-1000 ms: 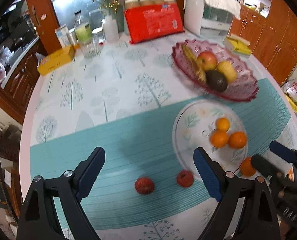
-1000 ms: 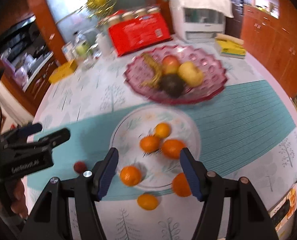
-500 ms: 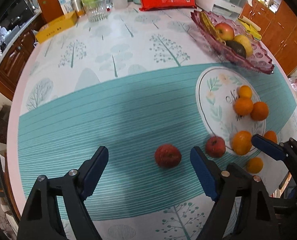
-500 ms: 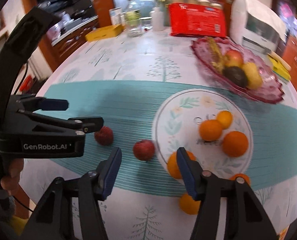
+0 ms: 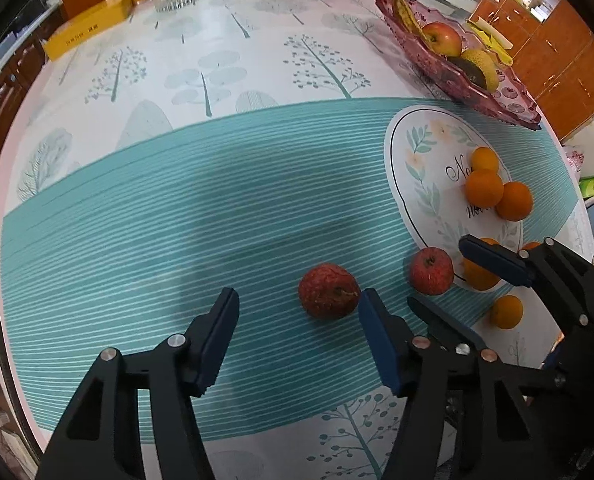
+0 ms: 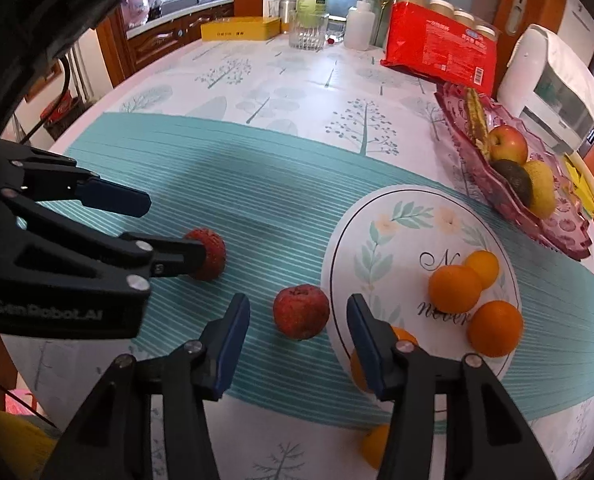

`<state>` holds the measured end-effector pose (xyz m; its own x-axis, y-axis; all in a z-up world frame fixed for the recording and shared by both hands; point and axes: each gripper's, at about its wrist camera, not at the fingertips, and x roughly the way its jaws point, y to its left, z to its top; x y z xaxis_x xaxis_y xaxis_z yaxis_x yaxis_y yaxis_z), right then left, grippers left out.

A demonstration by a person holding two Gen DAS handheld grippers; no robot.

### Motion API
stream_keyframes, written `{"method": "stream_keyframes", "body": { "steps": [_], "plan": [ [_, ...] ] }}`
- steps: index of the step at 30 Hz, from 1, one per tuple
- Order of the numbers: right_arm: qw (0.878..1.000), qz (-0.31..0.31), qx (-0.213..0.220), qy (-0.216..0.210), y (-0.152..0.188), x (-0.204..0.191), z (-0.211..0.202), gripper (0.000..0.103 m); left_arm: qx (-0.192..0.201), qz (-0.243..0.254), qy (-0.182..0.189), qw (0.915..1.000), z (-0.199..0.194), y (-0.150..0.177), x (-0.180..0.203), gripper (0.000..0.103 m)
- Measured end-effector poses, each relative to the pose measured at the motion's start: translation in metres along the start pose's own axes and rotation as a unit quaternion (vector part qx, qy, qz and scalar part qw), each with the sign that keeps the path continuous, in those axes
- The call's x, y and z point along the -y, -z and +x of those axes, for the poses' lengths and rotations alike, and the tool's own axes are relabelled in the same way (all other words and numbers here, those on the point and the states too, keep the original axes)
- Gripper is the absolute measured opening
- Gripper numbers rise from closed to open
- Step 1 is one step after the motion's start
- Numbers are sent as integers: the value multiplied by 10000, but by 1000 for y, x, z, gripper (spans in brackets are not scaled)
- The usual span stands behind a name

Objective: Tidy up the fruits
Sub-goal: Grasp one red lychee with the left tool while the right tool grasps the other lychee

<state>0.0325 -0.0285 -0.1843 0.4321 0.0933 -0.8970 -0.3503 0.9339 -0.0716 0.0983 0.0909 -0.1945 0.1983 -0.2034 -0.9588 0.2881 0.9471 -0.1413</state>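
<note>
Tablecloth [image 5: 257, 184] holds 2 red fruits [image 5: 328, 290] between closing, empty grippers [image 5: 298, 334]; 3 oranges [image 5: 484, 187] on plate [image 5: 425, 168].

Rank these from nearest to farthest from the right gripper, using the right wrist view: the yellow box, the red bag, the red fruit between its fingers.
1. Red fruit, between the fingers of the right gripper.
2. Red bag, far right side of the table.
3. Yellow box, far left edge, slightly beyond the bag.
</note>
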Motion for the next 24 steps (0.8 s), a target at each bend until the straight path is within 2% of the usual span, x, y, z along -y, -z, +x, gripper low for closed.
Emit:
{"method": "stream_keyframes", "body": {
  "steps": [4,7,8,13,14,24],
  "plan": [
    [9998,-106,-166,53,-1,1,12,51,-106,-42,102,9999,7,-1,0,60],
    [9994,-200,-284,32,-1,1,19,38,-178,-58,147,9997,12,-3,2,58],
    [9994,-242,-248,22,-1,1,20,33,-203,-54,164,9996,14,-4,2,54],
    [9994,-191,-262,-143,-3,6,20,32,-287,-67,256,9992,23,-7,6,42],
    [9994,-166,-262,-173,-4,6,19,32,-297,-46,279,9992,24,-8,7,36],
    [9992,98,-163,-350,-2,18,7,32,-223,31,242,9995,21,-11,18,33]
  ]
}}
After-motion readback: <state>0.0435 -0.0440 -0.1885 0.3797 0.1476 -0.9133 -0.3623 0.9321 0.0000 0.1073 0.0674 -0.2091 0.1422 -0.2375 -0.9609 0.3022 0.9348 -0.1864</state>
